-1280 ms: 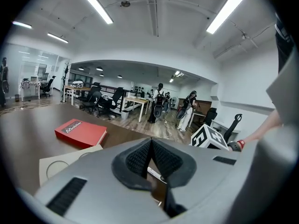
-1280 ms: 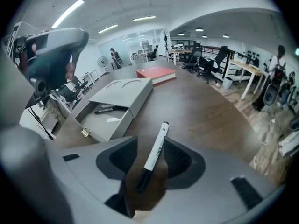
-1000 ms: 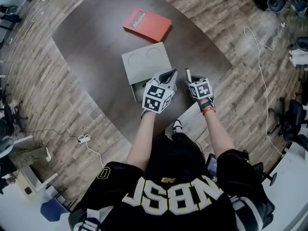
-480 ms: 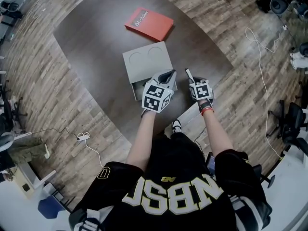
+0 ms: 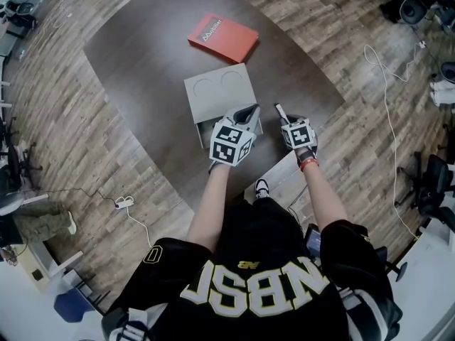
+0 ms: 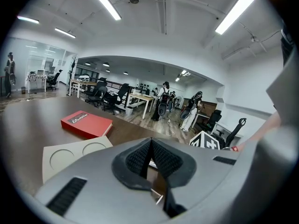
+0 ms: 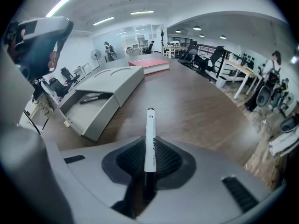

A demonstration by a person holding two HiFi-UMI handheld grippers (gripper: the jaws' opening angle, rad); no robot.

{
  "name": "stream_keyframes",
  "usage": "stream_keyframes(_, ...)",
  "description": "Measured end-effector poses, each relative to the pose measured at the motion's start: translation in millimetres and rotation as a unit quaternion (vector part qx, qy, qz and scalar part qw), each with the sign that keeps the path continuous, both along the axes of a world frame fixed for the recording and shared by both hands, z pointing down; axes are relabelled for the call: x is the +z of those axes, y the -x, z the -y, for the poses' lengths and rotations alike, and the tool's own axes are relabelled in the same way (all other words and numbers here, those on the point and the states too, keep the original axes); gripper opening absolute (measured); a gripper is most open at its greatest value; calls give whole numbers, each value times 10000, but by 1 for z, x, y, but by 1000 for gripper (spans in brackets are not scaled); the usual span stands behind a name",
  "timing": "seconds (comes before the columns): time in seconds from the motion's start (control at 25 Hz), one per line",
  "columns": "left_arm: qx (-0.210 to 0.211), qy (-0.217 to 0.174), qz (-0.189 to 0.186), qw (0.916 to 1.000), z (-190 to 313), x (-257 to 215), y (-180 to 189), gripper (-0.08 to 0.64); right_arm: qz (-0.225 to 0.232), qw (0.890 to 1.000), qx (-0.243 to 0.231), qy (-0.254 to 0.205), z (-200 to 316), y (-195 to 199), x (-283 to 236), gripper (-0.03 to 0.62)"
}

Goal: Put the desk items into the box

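A grey box [image 5: 220,89] lies on the dark table [image 5: 142,62] with its drawer [image 7: 88,110] pulled out toward me. A black marker [image 7: 91,98] lies inside the drawer. My right gripper [image 5: 279,112] sits to the right of the box and is shut on a white marker pen [image 7: 149,134], which sticks out forward between the pads. My left gripper [image 5: 250,110] hovers over the drawer end of the box, its pads closed together [image 6: 150,155] with nothing held. A red book [image 5: 222,37] lies beyond the box.
The table's near edge runs just below my right gripper. Office chairs [image 5: 426,183] and a white cable [image 5: 387,98] are on the wooden floor to the right. A power strip [image 5: 124,204] lies on the floor at the left.
Both grippers stay in the same places by the box. Only the head view has shifted slightly.
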State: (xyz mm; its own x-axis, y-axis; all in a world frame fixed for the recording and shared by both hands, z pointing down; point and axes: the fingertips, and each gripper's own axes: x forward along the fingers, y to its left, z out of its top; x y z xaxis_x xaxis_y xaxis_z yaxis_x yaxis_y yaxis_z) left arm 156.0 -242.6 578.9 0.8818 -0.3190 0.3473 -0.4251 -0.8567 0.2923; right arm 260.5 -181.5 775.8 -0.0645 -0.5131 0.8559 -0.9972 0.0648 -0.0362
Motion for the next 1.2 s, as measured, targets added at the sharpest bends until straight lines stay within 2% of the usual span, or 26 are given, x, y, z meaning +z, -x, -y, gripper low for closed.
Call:
stream_keyframes(0.36,-88,-59,-56,9999,8,-8,8,14,7,9992,-184,-358,0,-10,-40,75)
stream_keyframes(0.68,-270,-102,-117,9995,13,-13,17,14,183,9953,-686,-657,-3,9,-74,75)
stream_keyframes(0.88,-528,-98,-110,9985,18,-13,36,14,193,9903,-1167,-724,2,32,-87,75)
stream_keyframes(1.2,-1120,-122,-80,9936,30,-13,77,14,245,9766,-2020,-695,30,74,-87,75)
